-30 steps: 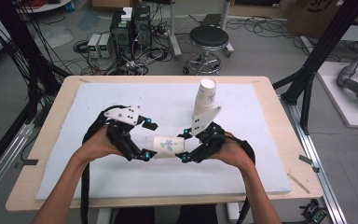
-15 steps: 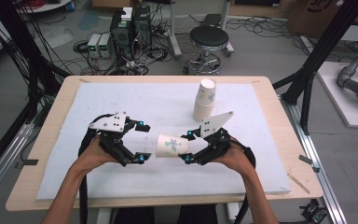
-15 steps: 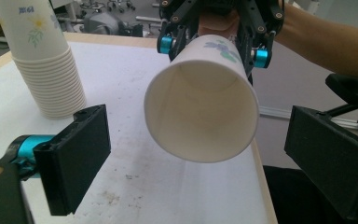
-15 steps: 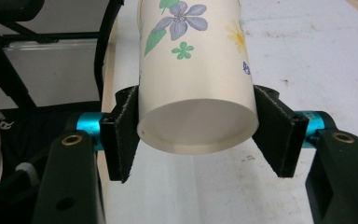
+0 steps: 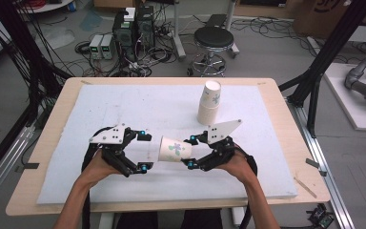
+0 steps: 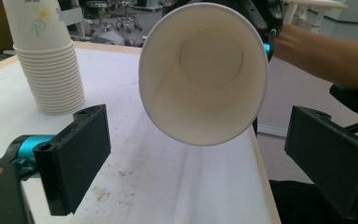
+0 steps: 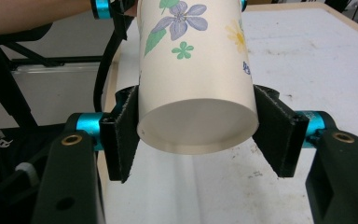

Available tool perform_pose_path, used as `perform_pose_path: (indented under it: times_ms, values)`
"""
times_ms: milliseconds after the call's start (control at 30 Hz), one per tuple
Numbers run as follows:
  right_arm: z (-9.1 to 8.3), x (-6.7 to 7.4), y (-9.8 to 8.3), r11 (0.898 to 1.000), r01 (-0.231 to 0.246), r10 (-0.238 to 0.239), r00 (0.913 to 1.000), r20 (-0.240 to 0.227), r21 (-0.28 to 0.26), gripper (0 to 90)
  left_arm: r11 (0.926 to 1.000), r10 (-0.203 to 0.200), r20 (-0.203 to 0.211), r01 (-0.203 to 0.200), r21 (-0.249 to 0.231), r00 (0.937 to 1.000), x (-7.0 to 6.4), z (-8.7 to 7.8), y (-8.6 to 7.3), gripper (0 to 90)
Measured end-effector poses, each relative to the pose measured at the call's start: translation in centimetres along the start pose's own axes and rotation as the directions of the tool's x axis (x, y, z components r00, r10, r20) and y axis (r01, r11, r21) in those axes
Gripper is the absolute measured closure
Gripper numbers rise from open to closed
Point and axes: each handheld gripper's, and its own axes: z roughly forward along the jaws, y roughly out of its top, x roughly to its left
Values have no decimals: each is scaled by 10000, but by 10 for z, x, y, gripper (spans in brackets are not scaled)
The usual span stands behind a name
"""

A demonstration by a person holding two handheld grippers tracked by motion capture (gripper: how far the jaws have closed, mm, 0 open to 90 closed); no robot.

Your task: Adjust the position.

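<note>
Both hands have dropped lower since a second ago, so the paper cup (image 5: 175, 149) that was up nearer the stack now hangs close over the white mat (image 5: 138, 102) at the near side of the table (image 5: 47, 107). Looks to me like it's been pulled off the stack and is being brought down for the next step, maybe a handover or setting it down, hard to call.

Right gripper (image 5: 190, 151) is clamped on the cup's base end, pads squeezing it from both sides; you can see that clearly in the right gripper view (image 7: 196, 135). Left gripper (image 5: 144, 150) has its jaws spread wide, nothing between them, just sitting opposite the cup's mouth with a small gap.

Cup is lying on its side in the air. Long axis runs roughly level, across the table from one hand to the other, open rim pointing at the left gripper and bottom toward the right one.

Stack of paper cups (image 5: 209, 102) stands upright farther back on the mat, well apart.
</note>
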Motion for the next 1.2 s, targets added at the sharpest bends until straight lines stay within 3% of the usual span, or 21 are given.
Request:
perform_pose_path:
  times_ms: [233, 433, 467, 967, 1200]
  values:
    - [0, 0, 0, 9997, 48, -51, 9999, -132, -255, 374, 9964, -283, 63, 287, -802, 9996, 0, 8, -11, 53]
    - [1, 1, 0, 9993, 88, -96, 9997, -213, -361, 374, 9948, -144, 238, 167, -1004, 9996, -1, 17, -7, 50]
    - [1, 1, -1, 9992, 97, -105, 9997, -214, -383, 374, 9944, -199, 217, 220, -1032, 9996, -1, 19, -6, 18]
    - [1, 1, 0, 9981, 182, -204, 9991, -375, -583, 374, 9944, -64, 575, 124, -1046, 9983, -3, 43, 8, 17]
    - [0, 1, 0, 9979, 230, -255, 9988, -422, -600, 374, 9966, -90, 610, 140, -816, 9981, -2, 51, 12, 18]
